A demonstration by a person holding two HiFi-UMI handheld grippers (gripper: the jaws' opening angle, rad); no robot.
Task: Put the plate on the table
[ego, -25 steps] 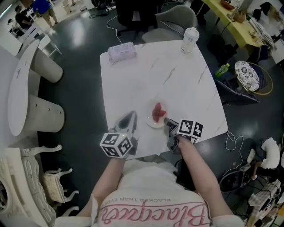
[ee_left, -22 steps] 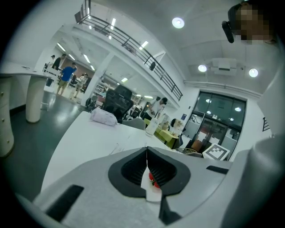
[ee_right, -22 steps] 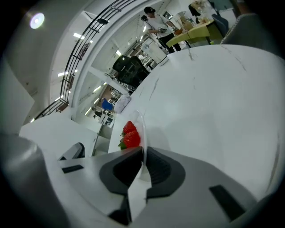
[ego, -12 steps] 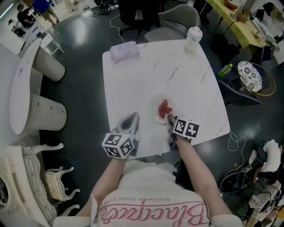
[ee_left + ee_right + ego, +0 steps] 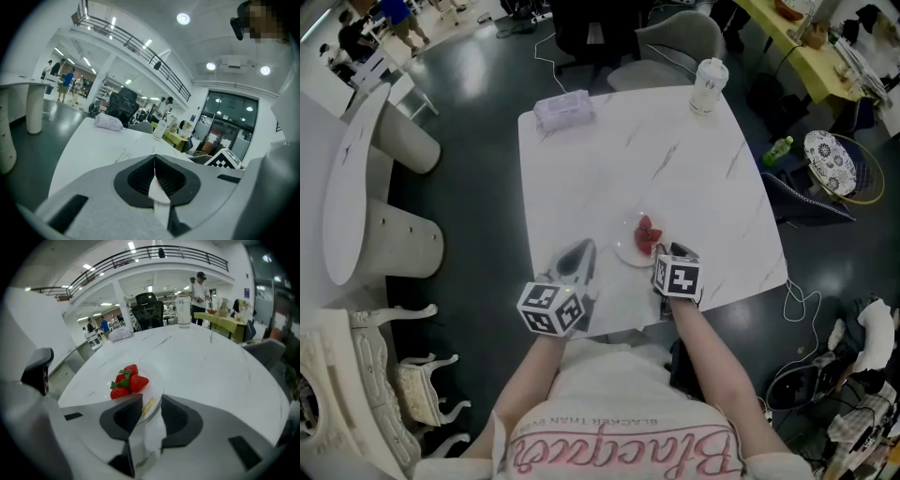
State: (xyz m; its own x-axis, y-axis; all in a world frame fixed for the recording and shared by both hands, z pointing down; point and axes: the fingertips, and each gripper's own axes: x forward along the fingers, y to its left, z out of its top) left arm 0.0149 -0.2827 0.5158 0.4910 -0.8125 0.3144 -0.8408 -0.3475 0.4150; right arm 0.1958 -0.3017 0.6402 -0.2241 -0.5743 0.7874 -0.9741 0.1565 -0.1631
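Note:
A clear plate (image 5: 628, 253) with several red strawberries (image 5: 647, 234) rests on the white marble table (image 5: 675, 159) near its front edge. My right gripper (image 5: 662, 256) reaches it from the right. In the right gripper view the plate (image 5: 152, 378) has its near rim running into the narrow gap between the jaws, and the right gripper (image 5: 151, 404) is shut on that rim; the strawberries (image 5: 127, 383) sit just beyond. My left gripper (image 5: 577, 257) lies on the table to the plate's left; in its own view the left gripper (image 5: 154, 171) is shut, jaws touching, on nothing.
A tissue pack (image 5: 562, 108) lies at the table's far left corner and a white cup (image 5: 706, 84) stands at the far right corner. A round white table (image 5: 342, 187) stands to the left, chairs behind, cables on the dark floor.
The right gripper swung leftward round the plate's near-right rim. The plate shifted slightly right, then back left. The left gripper stayed put.

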